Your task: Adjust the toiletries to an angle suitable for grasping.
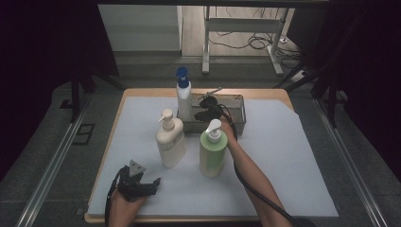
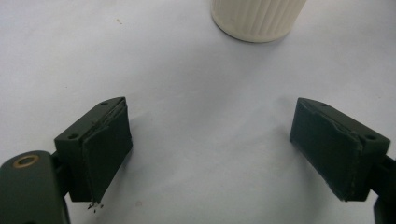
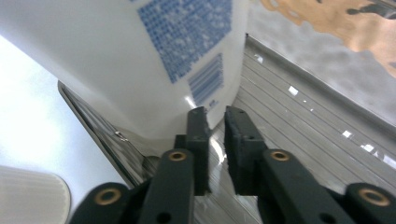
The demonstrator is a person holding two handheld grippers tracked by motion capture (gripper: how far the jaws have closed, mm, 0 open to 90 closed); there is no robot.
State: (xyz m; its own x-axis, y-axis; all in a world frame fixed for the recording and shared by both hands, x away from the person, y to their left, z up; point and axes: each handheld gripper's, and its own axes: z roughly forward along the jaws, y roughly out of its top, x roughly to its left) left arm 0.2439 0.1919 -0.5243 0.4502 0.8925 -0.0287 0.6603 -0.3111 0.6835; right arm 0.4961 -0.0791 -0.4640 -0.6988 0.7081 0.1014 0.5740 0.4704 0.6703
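Observation:
A white bottle with a blue pump (image 1: pixel 183 97) stands in the left end of a metal tray (image 1: pixel 239 111) at the back of the table. My right gripper (image 1: pixel 204 109) is down in the tray just right of it. In the right gripper view the jaws (image 3: pixel 215 112) are nearly together with nothing between them, their tips close to the bottle's printed side (image 3: pixel 140 56) above the ribbed tray floor (image 3: pixel 303 116). A cream pump bottle (image 1: pixel 170 144) and a green pump bottle (image 1: pixel 211 153) stand in front. My left gripper (image 1: pixel 144 182) rests open near the front left edge.
A white sheet (image 1: pixel 283 156) covers the wooden table. In the left gripper view the cream bottle's ribbed base (image 2: pixel 257 18) stands ahead of the open jaws (image 2: pixel 210 126), bare sheet between. The person's right forearm passes close by the green bottle. Table legs and cables lie beyond the far edge.

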